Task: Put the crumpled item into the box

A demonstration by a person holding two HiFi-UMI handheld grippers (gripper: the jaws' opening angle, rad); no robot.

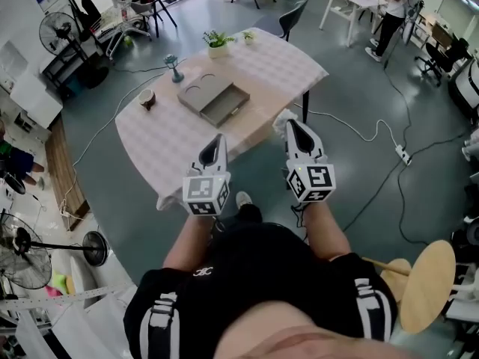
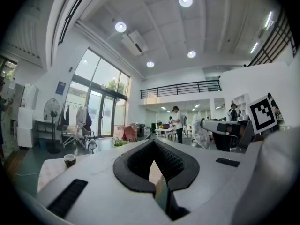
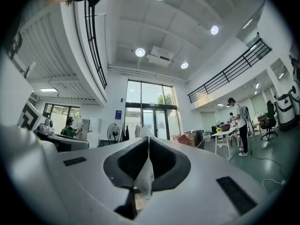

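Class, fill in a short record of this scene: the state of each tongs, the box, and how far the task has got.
left tongs: shut, nothing between them
right tongs: shut on a white crumpled item
box: grey, open, on the table, apart from both tongs
task stage: crumpled item not yet in the box

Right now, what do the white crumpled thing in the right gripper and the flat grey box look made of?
The white crumpled item: likely thin paper or plastic film, matte; it hangs in soft folds between the right gripper's shut jaws. The flat grey box: probably stiff cardboard, matte; crisp straight edges, no glare.
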